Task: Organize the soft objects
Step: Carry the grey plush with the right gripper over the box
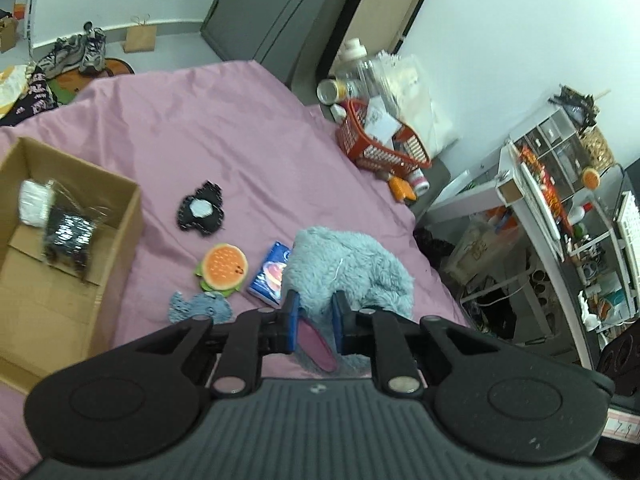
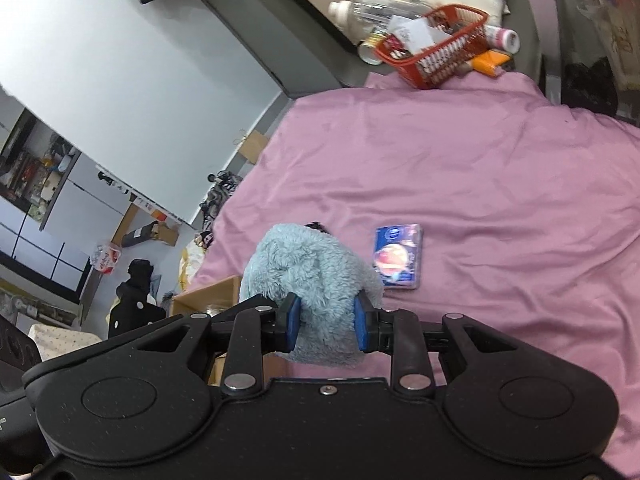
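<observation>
Two handheld grippers work a fluffy blue plush toy (image 1: 348, 268) on a bed w/ a pink sheet (image 1: 248, 152), mid-way thru a tidy-up of soft items. The right gripper (image 2: 326, 322) has its blue pads pressed into the plush from both sides, fur bulging between and above them; the toy seems lifted clear of the sheet at that end, tho the far side is hidden. The left gripper (image 1: 316, 322) sits at the toy's near edge, jaws narrow, w/ blue fur and a pink flap of the toy between the pads. Whether they actually pinch it or just straddle it can't be told from the left wrist view.

To the left, near the bed's edge, an open cardboard box (image 1: 120, 216) already holds a couple of bagged items, so it's prob. the drop spot. Still loose on the sheet: a burger-shaped plush (image 1: 223, 267), a black-and-white felt piece (image 1: 201, 211), a small blue knit piece (image 1: 200, 307) and a blue tissue pack (image 1: 270, 274) just beside the big toy.

Risks, as judged: the hold looks to be mostly on fur and stuffing, so the plush could slide out on the way over. If both grippers pull apart, it may stretch or tear free of one. A low swing could sweep the tissue pack or burger along, and a bulky toy may catch the box wall.
</observation>
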